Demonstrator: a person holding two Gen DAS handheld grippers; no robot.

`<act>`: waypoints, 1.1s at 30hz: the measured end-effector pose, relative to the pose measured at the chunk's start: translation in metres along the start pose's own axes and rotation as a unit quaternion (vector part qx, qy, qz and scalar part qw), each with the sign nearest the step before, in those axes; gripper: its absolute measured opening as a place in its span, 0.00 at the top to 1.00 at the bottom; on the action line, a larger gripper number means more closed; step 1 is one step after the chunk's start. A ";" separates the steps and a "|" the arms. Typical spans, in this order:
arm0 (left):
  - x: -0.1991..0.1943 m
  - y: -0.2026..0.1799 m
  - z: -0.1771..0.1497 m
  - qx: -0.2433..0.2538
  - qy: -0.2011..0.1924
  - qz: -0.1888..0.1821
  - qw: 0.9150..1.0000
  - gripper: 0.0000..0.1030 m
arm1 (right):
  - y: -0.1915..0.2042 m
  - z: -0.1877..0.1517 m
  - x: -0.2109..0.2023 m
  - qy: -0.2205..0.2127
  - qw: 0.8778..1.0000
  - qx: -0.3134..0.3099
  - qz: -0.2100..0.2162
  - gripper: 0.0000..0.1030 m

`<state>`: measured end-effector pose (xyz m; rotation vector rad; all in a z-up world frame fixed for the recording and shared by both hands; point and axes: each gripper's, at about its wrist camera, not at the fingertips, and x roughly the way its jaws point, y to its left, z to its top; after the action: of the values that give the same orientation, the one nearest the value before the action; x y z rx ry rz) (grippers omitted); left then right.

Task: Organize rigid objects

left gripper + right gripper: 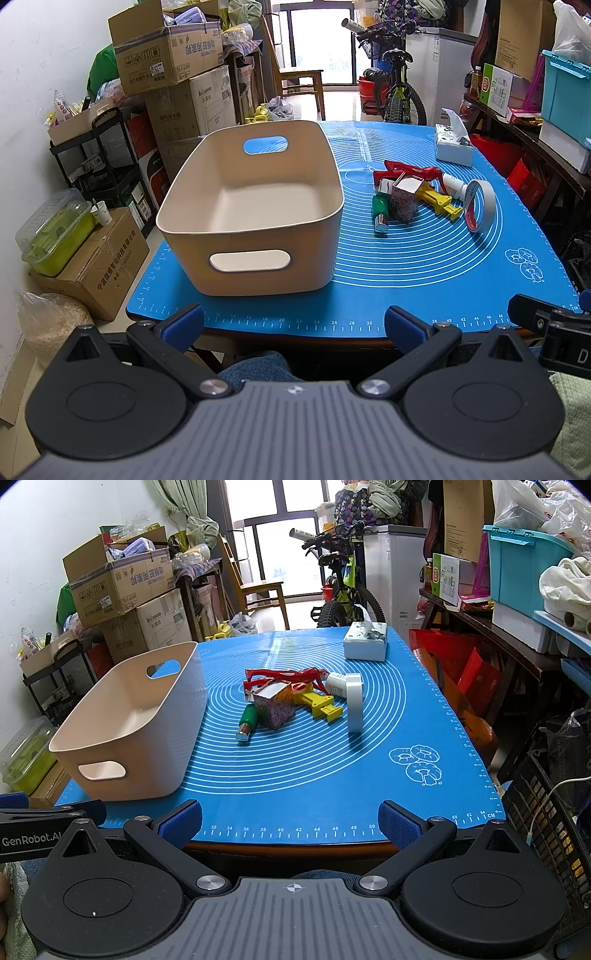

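Observation:
An empty beige bin (255, 225) (133, 723) stands on the left of a blue mat (424, 266) (314, 771). To its right lies a pile: a red toy figure (410, 172) (284, 674), a patterned small box (404, 201) (275, 705), a green bottle (380, 212) (247, 720), a yellow toy (439, 199) (319, 701), a white bottle (455, 186) (336, 684) and an upright tape roll (480, 205) (354, 701). My left gripper (293, 326) is open and empty at the near table edge, in front of the bin. My right gripper (290, 821) is open and empty at the near edge.
A tissue box (453, 146) (365, 640) sits at the mat's far right. Stacked cardboard boxes (173, 74) and a shelf stand to the left, a bicycle (341, 587) behind, cluttered shelves and a black crate (546, 794) to the right.

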<state>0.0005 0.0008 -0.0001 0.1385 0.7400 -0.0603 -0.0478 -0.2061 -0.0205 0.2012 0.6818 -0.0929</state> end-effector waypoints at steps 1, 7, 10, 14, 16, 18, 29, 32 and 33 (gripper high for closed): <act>0.000 0.000 0.000 0.000 0.000 0.000 1.000 0.00 | 0.000 0.000 0.000 0.000 1.000 0.000 0.000 0.02; 0.000 0.000 0.000 0.000 0.000 0.000 1.000 0.00 | 0.000 0.000 0.000 0.000 1.000 0.000 0.000 0.02; 0.000 0.000 0.000 -0.001 0.000 0.000 1.000 0.00 | 0.000 0.000 0.000 0.001 1.000 0.000 0.000 0.02; 0.000 0.000 0.000 -0.001 0.000 -0.001 1.000 0.00 | 0.000 0.000 0.001 0.001 1.000 0.000 0.000 0.02; 0.000 0.000 0.000 -0.001 0.000 -0.001 1.000 0.00 | 0.000 0.000 0.001 0.001 1.000 0.000 0.000 0.02; 0.000 0.000 0.000 -0.001 0.000 -0.001 1.000 0.00 | 0.000 0.000 0.001 0.001 1.000 0.000 0.000 0.02; 0.000 0.001 0.000 -0.002 0.000 -0.001 1.000 0.00 | 0.000 0.001 0.000 0.001 1.000 0.000 -0.001 0.02; 0.000 0.002 0.001 -0.004 -0.001 0.001 1.000 0.00 | 0.001 -0.001 0.001 -0.006 1.000 0.000 -0.008 0.02; 0.002 -0.001 0.002 -0.006 -0.001 0.002 1.000 0.00 | 0.001 0.000 0.000 -0.005 1.000 0.000 -0.008 0.02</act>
<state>0.0037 -0.0003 -0.0003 0.1280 0.7377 -0.0521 -0.0479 -0.2053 -0.0199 0.1950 0.6740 -0.1086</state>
